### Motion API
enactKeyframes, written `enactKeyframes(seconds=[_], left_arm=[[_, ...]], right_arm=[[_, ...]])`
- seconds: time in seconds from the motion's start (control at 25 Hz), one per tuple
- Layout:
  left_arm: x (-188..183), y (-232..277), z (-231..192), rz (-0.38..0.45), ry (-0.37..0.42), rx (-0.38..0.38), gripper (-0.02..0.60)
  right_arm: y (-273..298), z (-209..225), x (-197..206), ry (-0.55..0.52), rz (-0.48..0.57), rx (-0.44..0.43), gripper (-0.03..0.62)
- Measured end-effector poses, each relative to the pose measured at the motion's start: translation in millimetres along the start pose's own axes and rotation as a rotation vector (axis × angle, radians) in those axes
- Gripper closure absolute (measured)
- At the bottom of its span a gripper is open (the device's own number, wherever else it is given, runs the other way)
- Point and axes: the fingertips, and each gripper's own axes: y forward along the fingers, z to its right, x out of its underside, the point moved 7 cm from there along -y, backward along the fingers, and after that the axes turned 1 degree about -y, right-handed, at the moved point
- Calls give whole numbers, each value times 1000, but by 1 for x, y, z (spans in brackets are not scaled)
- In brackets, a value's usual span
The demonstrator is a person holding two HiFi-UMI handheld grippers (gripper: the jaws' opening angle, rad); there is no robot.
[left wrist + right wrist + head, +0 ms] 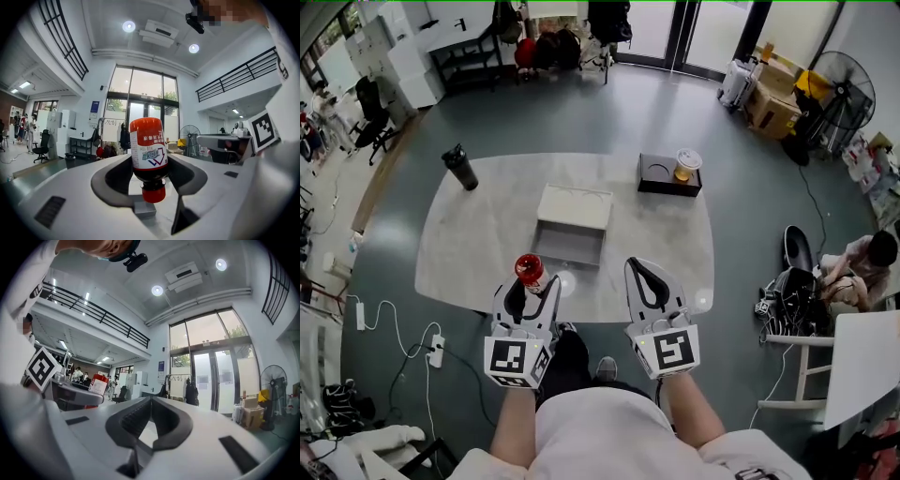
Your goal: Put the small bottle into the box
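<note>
- The left gripper (530, 283) is grasping the bottle (148, 150), jaws clenched on its body, red cap pointing back toward the gripper.
- The right gripper (151, 402) is hovering empty, jaws pressed together.
- Both are hanging over the near edge of the surface (478, 234), with the open box (570, 246) lying just beyond them.

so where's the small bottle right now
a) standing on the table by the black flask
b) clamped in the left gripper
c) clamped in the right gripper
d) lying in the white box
b: the left gripper has its jaws closed on the small bottle, cap end down; the right gripper is shut on nothing.
</note>
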Motion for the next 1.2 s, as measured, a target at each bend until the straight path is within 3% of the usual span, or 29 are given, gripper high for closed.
enactKeyframes(seconds=[0.44, 0.6, 0.8, 1.0, 1.2], left_arm=[[22, 108, -51, -85, -1, 87, 344], [35, 150, -77, -156, 60, 152, 344], [62, 193, -102, -258, 90, 263, 344], [83, 221, -114, -332, 179, 386, 344], [116, 242, -115, -439, 266, 475, 344]], right_arm=[[101, 35, 44, -2, -121, -20, 568], [147, 38, 68, 44, -208, -47, 568], [185, 36, 97, 26, -316, -98, 568], [206, 33, 121, 6, -411, -157, 568], [209, 44, 155, 40, -494, -161, 568]])
